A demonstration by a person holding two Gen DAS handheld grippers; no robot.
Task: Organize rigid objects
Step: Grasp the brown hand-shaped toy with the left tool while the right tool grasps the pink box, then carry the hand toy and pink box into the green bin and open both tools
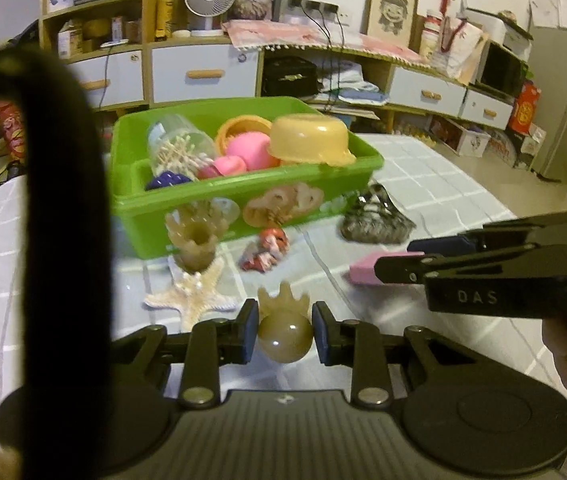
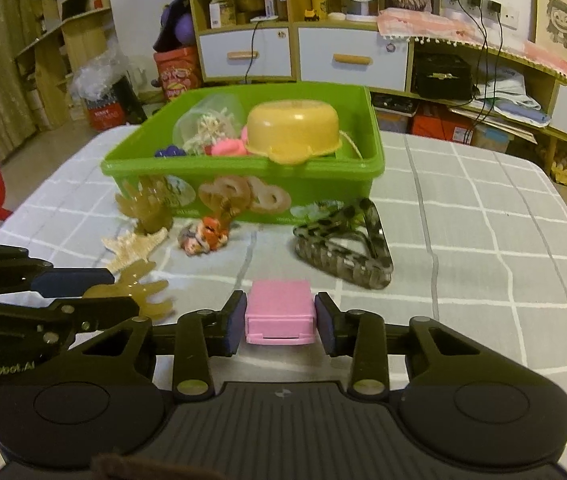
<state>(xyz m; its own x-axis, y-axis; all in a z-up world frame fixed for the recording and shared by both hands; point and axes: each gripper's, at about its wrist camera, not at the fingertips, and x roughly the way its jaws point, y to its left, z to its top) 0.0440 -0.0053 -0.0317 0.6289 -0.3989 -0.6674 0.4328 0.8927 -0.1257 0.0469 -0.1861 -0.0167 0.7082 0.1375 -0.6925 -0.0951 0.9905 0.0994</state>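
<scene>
In front of the green plastic bin [image 2: 243,168], our left gripper [image 1: 285,330] clamps a translucent amber crowned toy [image 1: 284,334]; our right gripper [image 2: 280,322] clamps a small pink plastic box [image 2: 279,312].

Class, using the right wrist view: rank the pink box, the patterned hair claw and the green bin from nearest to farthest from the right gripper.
1. Pink box: gripped between the right gripper pads.
2. Patterned hair claw: ahead, to the right, on the table.
3. Green bin: farthest, behind the claw, centre.

Bin [image 2: 243,178] behind starfish [image 2: 131,250], figurine [image 2: 203,238], hair claw [image 2: 343,246]; bowl [image 2: 293,130] inside.
</scene>
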